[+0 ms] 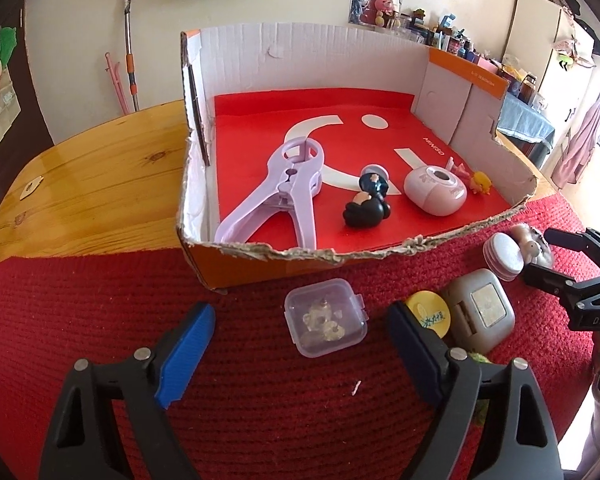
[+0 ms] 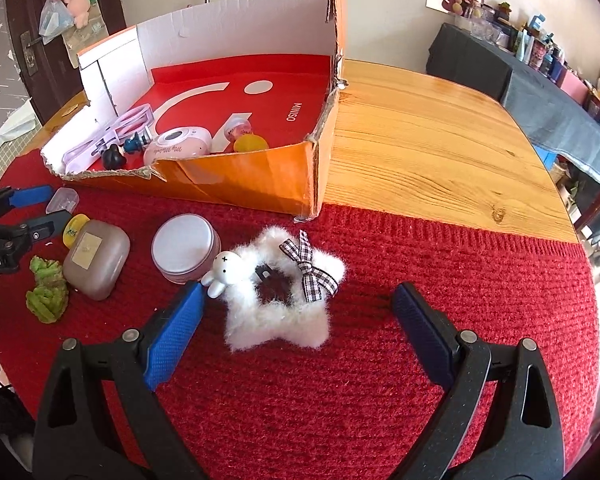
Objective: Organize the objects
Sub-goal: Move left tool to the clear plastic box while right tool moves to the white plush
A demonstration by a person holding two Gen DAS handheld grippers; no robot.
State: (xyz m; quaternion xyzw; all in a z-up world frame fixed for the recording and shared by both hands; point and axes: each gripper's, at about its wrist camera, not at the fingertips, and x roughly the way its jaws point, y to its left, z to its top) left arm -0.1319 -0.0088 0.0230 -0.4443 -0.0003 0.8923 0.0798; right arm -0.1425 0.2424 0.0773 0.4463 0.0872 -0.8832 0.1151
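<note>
Both tools stand spread. The left gripper (image 1: 300, 356) straddles the small clear plastic hinged box (image 1: 325, 317); the right gripper (image 2: 296, 332) frames the white fluffy star-shaped hair clip (image 2: 278, 296). The slick box may squirt free; soft fur may slip.

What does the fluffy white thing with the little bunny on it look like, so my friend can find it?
Start at the big orange cardboard box on the red knitted mat. Just in front of the box's near corner, on the mat, lies a furry white star-shaped hair clip, beside a round pink-and-white jar. Nothing else there is fuzzy, and it alone carries a white bunny figure and a black-and-white checked bow.
</note>
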